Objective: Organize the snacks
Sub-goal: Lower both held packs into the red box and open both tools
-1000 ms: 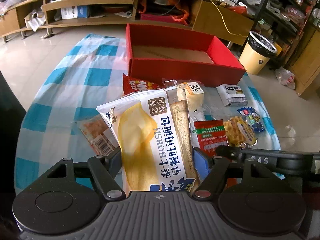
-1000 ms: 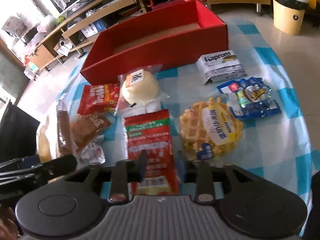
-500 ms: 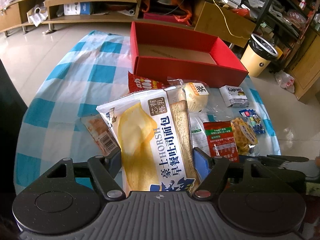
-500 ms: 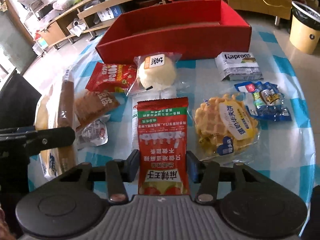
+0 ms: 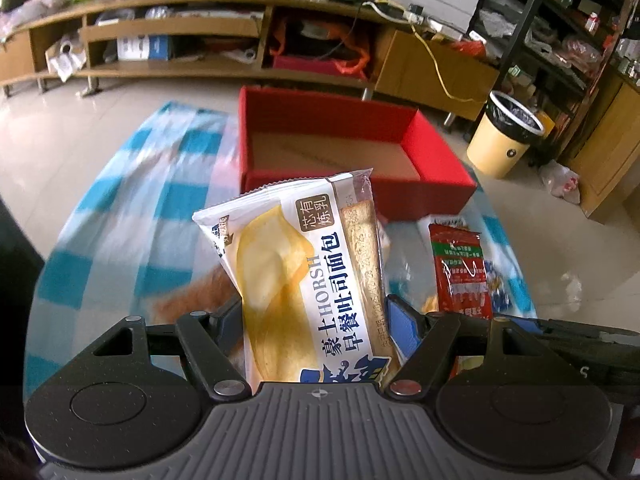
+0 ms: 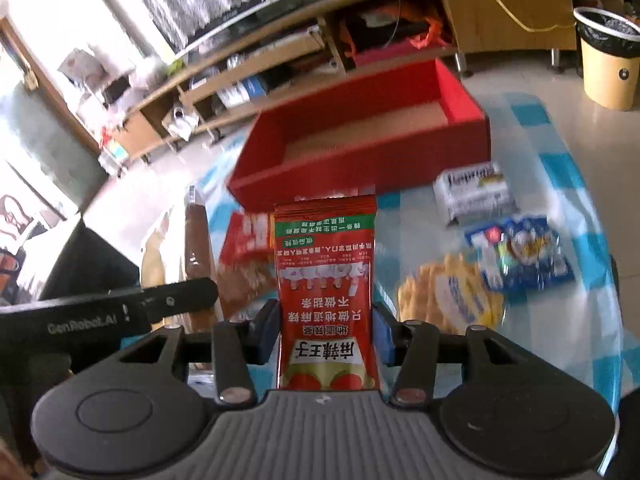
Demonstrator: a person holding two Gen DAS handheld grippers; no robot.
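My left gripper (image 5: 316, 320) is shut on a white and yellow bread packet (image 5: 296, 272) and holds it above the checked cloth, in front of the empty red box (image 5: 340, 148). My right gripper (image 6: 326, 336) is shut on a red snack sachet (image 6: 326, 280), lifted off the table; the sachet also shows in the left wrist view (image 5: 460, 268). The red box (image 6: 360, 144) lies beyond it. On the cloth lie a waffle pack (image 6: 452, 300), a blue packet (image 6: 520, 256), a white Kaprons pack (image 6: 476, 192) and a red packet (image 6: 248, 236).
The table carries a blue and white checked cloth (image 5: 132, 220). A yellow bin (image 5: 508, 136) stands on the floor at the right. Wooden shelves (image 5: 180, 40) run along the back wall. The left gripper's body (image 6: 108, 312) shows at the left of the right wrist view.
My right gripper has closed on the red sachet and lifted it. Both grippers have risen and moved toward the red box with their packets.
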